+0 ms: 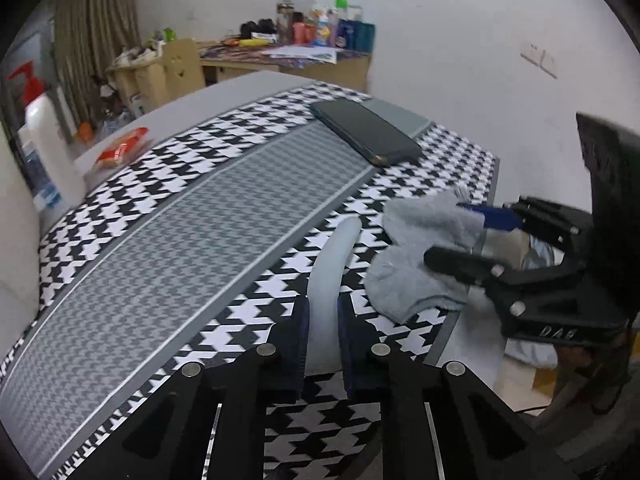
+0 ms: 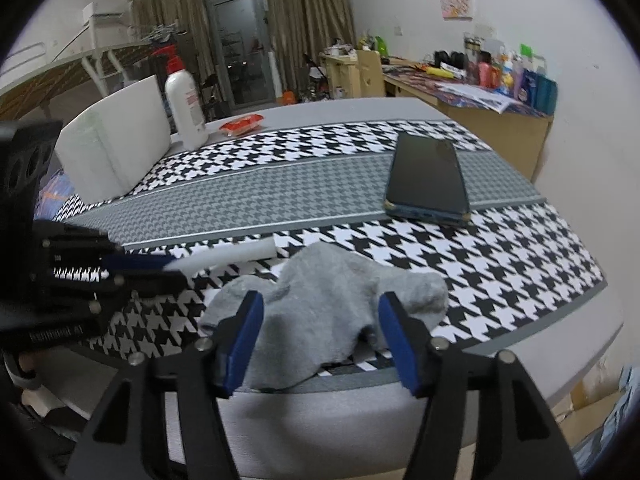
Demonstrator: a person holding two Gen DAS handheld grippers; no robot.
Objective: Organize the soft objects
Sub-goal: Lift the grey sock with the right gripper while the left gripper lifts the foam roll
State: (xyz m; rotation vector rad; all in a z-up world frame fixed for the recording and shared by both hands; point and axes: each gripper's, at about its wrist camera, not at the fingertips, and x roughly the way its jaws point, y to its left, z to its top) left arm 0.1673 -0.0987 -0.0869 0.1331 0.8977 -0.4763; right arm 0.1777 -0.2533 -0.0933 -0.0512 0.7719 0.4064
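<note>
Here we see the left gripper [image 1: 323, 320], jaws clenched on a white foam stick [image 1: 332, 264] pointing away; the right gripper [image 2: 320, 332], jaws released, straddles the grey cloth [image 2: 328, 300] on the bench [image 2: 520, 264]

Houndstooth table mat [image 2: 500, 264] with a wide bare middle and clutter at its edges.

The grey centre strip lies open between a dark phone [image 2: 428, 180] toward the far wall side and a white foam block [image 2: 116, 148], a pump bottle [image 2: 186, 108] and a red packet [image 2: 242, 123] opposite. Near the front edge, a grey cloth [image 2: 320, 304] and a white roll [image 2: 236, 256] take up room beside each other.
</note>
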